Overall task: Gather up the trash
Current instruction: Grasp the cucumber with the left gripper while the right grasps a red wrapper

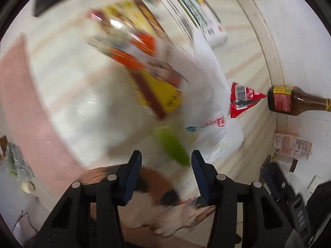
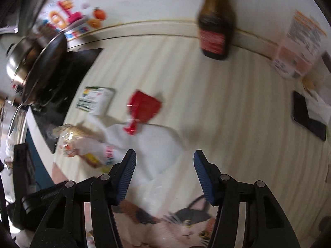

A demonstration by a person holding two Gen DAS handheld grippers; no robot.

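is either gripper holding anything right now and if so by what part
Nothing is held. The left gripper and the right gripper both stand open, above the white plastic bag on the counter.

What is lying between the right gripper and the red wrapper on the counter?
In the right wrist view, a white plastic bag fills the stretch from the open right gripper up to the red wrapper; the wrapper's lower end rests at the bag's top edge.

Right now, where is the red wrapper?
The red wrapper lies on the counter, mid-left in the right wrist view, at the far edge of the white plastic bag, nearer than the brown bottle.
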